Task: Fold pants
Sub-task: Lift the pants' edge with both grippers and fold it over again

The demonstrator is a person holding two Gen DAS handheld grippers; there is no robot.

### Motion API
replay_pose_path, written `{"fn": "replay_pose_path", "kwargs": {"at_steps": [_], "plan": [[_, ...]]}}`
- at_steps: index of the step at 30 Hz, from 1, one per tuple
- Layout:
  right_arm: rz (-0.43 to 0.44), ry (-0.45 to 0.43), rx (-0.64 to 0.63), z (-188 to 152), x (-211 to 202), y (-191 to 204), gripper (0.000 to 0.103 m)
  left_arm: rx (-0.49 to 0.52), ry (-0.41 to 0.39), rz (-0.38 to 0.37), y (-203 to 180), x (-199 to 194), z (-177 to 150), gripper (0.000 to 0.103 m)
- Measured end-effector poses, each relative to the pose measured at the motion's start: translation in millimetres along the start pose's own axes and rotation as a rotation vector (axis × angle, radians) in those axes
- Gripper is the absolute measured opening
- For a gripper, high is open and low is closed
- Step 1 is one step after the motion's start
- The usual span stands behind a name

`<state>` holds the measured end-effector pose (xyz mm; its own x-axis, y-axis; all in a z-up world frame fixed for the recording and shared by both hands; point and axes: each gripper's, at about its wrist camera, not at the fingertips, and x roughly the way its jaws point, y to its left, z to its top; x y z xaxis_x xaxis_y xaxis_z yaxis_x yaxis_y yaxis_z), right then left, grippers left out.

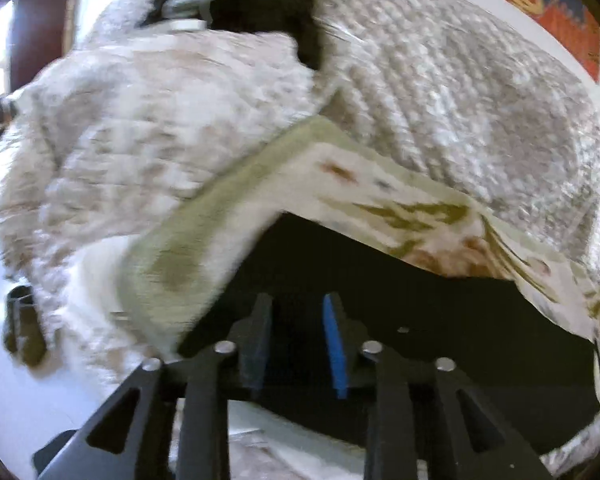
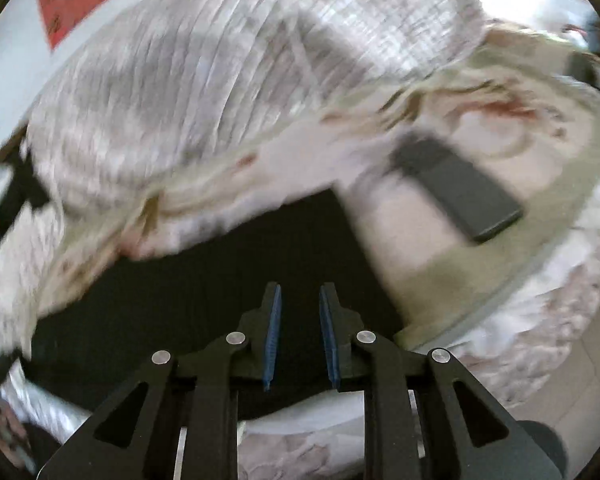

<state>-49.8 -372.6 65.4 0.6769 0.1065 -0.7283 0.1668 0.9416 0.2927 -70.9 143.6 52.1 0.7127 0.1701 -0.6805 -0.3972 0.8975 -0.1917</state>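
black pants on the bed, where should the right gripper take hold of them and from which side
Probably the near right corner of the black pants, just ahead of the right gripper, whose jaws stand slightly apart with nothing between them. The cloth lies flat on the floral sheet, so come in low from the near edge and pinch the corner where two edges meet.

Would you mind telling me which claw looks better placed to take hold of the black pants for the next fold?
Probably the left claw: it hangs open over the black pants, near their edge. The right claw sits over mid-cloth. Blur makes this tentative.
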Motion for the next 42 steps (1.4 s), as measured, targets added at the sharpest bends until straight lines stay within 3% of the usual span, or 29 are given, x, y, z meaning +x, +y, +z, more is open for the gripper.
{"fn": "replay_pose_path", "kwargs": {"at_steps": [2, 4, 8, 13, 17, 21, 30, 35, 42], "plan": [[-0.021, 0.12, -0.024, -9, 30, 1, 0.02, 0.021, 0.073, -0.029, -7, 20, -2, 0.035], [-0.011, 0.105, -0.027, -8, 32, 2, 0.02, 0.046, 0.142, -0.015, -11, 37, -4, 0.035], [0.002, 0.052, -0.094, 9, 28, 13, 0.021, 0.076, 0.104, -0.031, -19, 39, 12, 0.035], [0.001, 0.026, -0.132, 36, 52, 28, 0.021, 0.125, 0.105, -0.028, -39, 65, 35, 0.035], [-0.043, 0.038, -0.14, 51, 79, 27, 0.021, 0.127, 0.128, 0.003, -40, 86, 37, 0.035], [-0.11, 0.039, -0.143, 56, 97, 19, 0.021, 0.165, 0.088, 0.027, -40, 90, 34, 0.035], [-0.153, 0.037, -0.124, 56, 108, 13, 0.029, 0.16, 0.065, 0.027, -37, 95, 33, 0.036], [-0.126, 0.01, -0.121, 55, 91, 15, 0.03, 0.121, 0.06, -0.004, -34, 87, 35, 0.036], [0.04, -0.022, -0.221, 16, 47, 58, 0.03, 0.156, 0.042, -0.024, -49, 42, 10, 0.039]]}}
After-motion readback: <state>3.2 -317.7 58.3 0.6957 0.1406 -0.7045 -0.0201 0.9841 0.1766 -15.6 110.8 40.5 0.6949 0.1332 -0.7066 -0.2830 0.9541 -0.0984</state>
